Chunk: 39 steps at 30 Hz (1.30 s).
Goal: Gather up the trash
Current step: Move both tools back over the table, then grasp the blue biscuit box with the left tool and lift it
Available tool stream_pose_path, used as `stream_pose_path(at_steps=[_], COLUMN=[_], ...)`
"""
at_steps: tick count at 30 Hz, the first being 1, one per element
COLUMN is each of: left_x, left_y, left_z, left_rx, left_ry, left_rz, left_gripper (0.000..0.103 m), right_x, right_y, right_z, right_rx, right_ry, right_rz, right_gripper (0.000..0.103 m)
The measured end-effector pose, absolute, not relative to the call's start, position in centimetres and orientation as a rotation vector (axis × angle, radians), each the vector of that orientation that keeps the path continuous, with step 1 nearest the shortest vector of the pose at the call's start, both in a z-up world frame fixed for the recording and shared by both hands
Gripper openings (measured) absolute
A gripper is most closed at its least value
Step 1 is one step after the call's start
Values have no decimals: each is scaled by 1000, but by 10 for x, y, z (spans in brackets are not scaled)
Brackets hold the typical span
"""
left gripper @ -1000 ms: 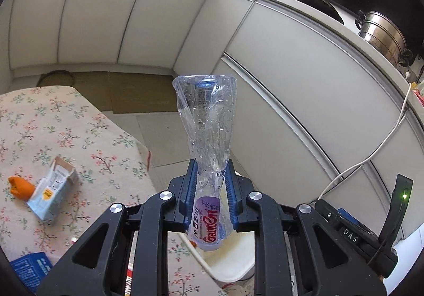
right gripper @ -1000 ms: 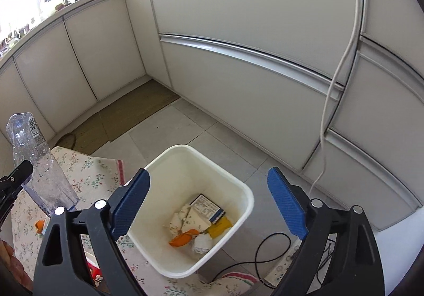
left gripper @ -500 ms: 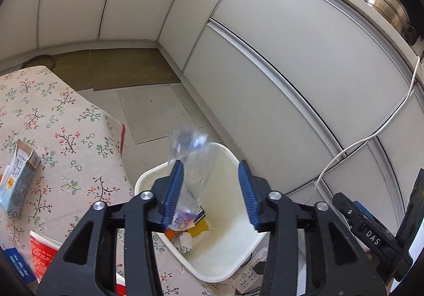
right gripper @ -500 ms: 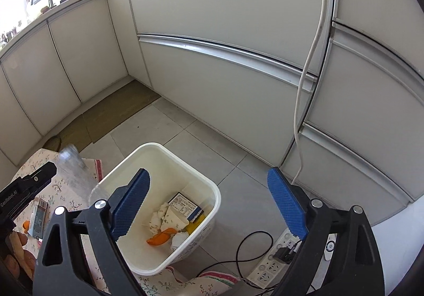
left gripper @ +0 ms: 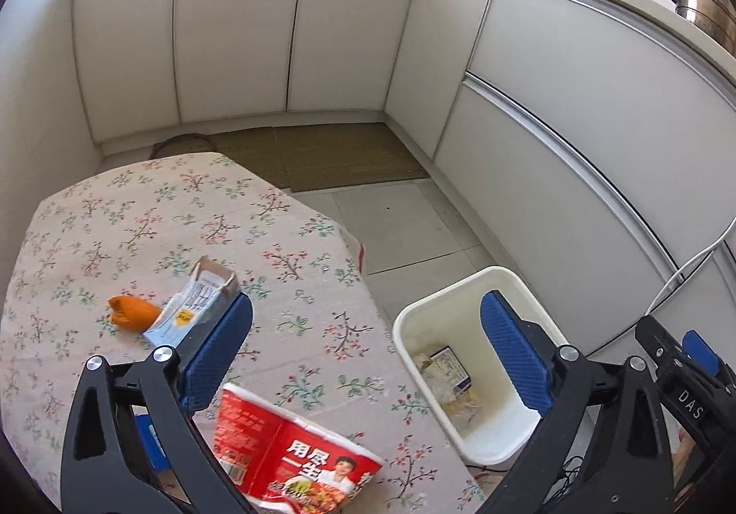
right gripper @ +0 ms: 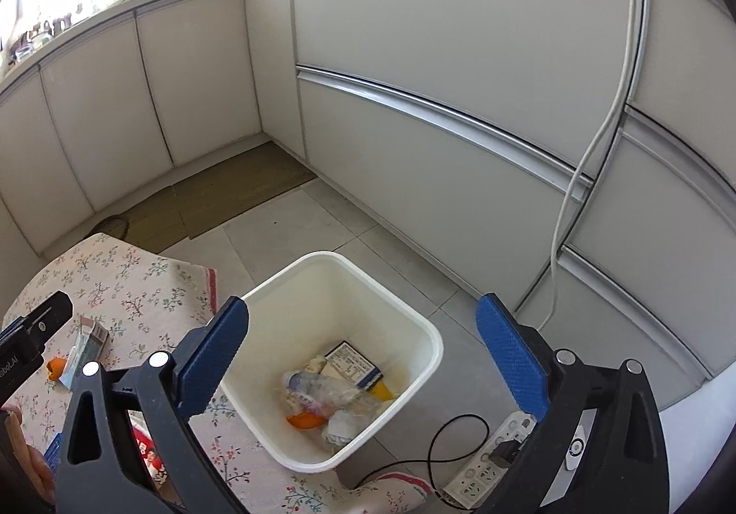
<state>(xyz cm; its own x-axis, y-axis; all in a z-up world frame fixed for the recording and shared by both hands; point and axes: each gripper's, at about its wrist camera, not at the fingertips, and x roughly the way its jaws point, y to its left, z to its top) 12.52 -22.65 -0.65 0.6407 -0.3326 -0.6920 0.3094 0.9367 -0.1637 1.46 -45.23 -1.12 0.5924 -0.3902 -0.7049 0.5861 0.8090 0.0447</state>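
Observation:
The crushed clear bottle (right gripper: 322, 390) lies in the white bin (right gripper: 340, 259) among a small box, orange peel and paper. My right gripper (right gripper: 363, 316) hovers over the bin, its jaws opening with nothing between them. My left gripper (left gripper: 365, 311) hangs above the table's edge beside the bin (left gripper: 460, 284), jaws opening wide and empty. On the floral tablecloth (left gripper: 161, 215) lie a torn pale-blue carton (left gripper: 193, 311), an orange peel (left gripper: 133, 314) and a red noodle packet (left gripper: 294, 454). The left finger hides part of the carton.
White cabinets curve round the far side. A brown mat (left gripper: 322, 155) lies on the tiled floor. A power strip (right gripper: 487, 459) with a black cord sits right of the bin, and a white cable (right gripper: 579, 174) hangs down the cabinet front. A blue item (left gripper: 152, 445) lies under the left gripper.
The left gripper let go of the crushed bottle, which dropped into the bin. Its jaws spread wide and its view swung left towards the table. The right jaws stayed empty.

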Motion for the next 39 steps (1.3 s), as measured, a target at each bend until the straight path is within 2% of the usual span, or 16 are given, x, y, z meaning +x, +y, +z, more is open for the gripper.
stream_pose_path(at_steps=[9, 18, 27, 32, 36, 39], left_x=[111, 109, 121, 112, 107, 109], left_y=[-161, -99, -45, -49, -52, -53], left_z=[5, -6, -56, -94, -126, -128], left_rx=[11, 84, 141, 408, 621, 584], left_ry=[787, 851, 1103, 1241, 1263, 1252], left_rz=[-263, -167, -136, -248, -264, -326], left_gripper=[96, 96, 96, 96, 97, 96], right_x=[36, 54, 69, 75, 79, 82], right_y=[-379, -312, -269, -253, -251, -256], right_z=[-5, -6, -10, -15, -18, -21], right_rx=[198, 130, 101, 84, 85, 102], right_ry=[753, 774, 803, 830, 843, 859], right_rz=[-442, -324, -236, -195, -193, -196], right_gripper=[96, 96, 96, 96, 96, 96])
